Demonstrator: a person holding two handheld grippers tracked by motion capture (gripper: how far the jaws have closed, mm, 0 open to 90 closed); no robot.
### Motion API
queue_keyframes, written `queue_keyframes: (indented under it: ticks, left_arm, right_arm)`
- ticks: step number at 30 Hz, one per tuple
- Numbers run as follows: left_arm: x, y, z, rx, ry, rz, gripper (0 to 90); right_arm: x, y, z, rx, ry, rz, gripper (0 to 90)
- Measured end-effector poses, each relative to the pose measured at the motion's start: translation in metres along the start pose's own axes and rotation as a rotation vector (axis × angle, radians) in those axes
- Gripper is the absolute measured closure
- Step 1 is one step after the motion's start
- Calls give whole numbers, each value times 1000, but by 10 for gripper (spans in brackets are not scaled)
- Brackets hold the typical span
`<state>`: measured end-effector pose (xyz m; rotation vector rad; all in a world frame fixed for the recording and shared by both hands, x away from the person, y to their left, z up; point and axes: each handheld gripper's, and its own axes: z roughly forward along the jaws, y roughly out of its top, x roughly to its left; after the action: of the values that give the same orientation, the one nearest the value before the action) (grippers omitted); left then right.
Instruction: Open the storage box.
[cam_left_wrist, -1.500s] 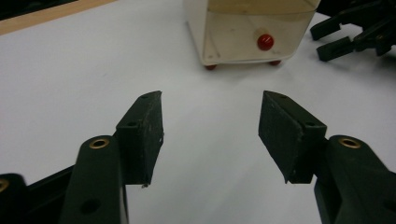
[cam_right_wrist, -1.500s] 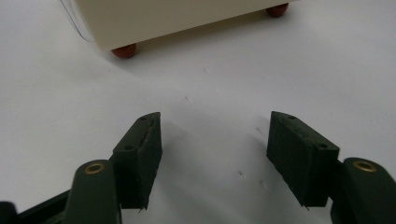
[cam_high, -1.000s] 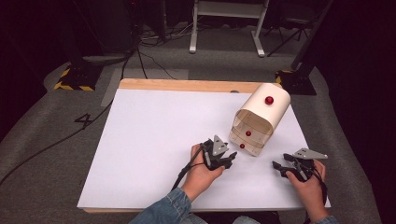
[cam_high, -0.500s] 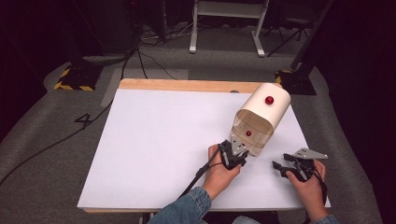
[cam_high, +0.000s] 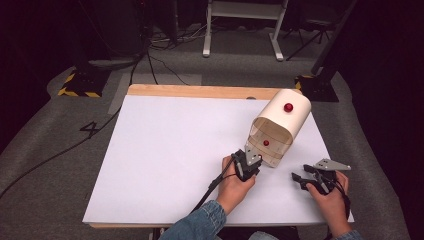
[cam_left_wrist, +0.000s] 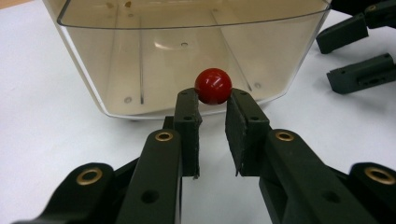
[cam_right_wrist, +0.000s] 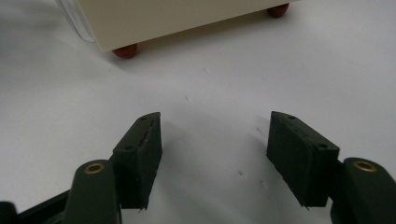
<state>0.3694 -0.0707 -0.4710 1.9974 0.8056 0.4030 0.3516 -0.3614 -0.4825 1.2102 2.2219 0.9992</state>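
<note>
A cream box with a red knob on top stands at the right of the white board. Its clear front flap faces me and carries a small red knob. My left gripper is at that flap, and its jaws have just been closing. Both fingertips now touch the knob's sides. In the high view the left gripper sits at the flap's lower edge. My right gripper rests low on the board to the right of the box, open, with nothing between its jaws.
The box stands on small red feet. A wooden strip runs along the board's far edge. Grey floor, cables and a white stand lie beyond the table. The right gripper's jaws show at the upper right of the left gripper view.
My left gripper moved right, up to the box's front flap, and its jaws narrowed around the red knob. The right hand stayed where it was.
</note>
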Motion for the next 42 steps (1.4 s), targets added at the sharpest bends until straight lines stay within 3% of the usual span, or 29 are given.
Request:
queue_keyframes:
  ticks: [8,17,24,26,29,30,31,35,42]
  left_arm:
    - [-4,-13,-25,19,-23,13,752]
    - [-8,-33,-65,35,-50,44,753]
    - [-10,-43,-74,50,-59,43,750]
    - [-10,-46,-74,46,-67,27,742]
    - [-10,-46,-76,52,-81,3,713]
    - [-10,-46,-77,47,-85,0,621]
    - [-11,-46,-78,64,-81,1,621]
    - [-15,-45,-84,44,-82,-2,518]
    - [-17,-32,-94,-4,-74,18,483]
  right_arm:
    - [0,0,0,0,0,0,357]
    - [0,0,0,-1,-2,-1,357]
    - [0,0,0,-1,-2,-1,356]
    - [0,0,0,-1,-2,-1,356]
    - [0,0,0,-1,-3,-1,356]
    - [0,0,0,-1,-2,0,356]
    - [0,0,0,-1,-2,0,356]
    - [0,0,0,-1,-2,-1,356]
    - [0,0,0,-1,-2,-1,356]
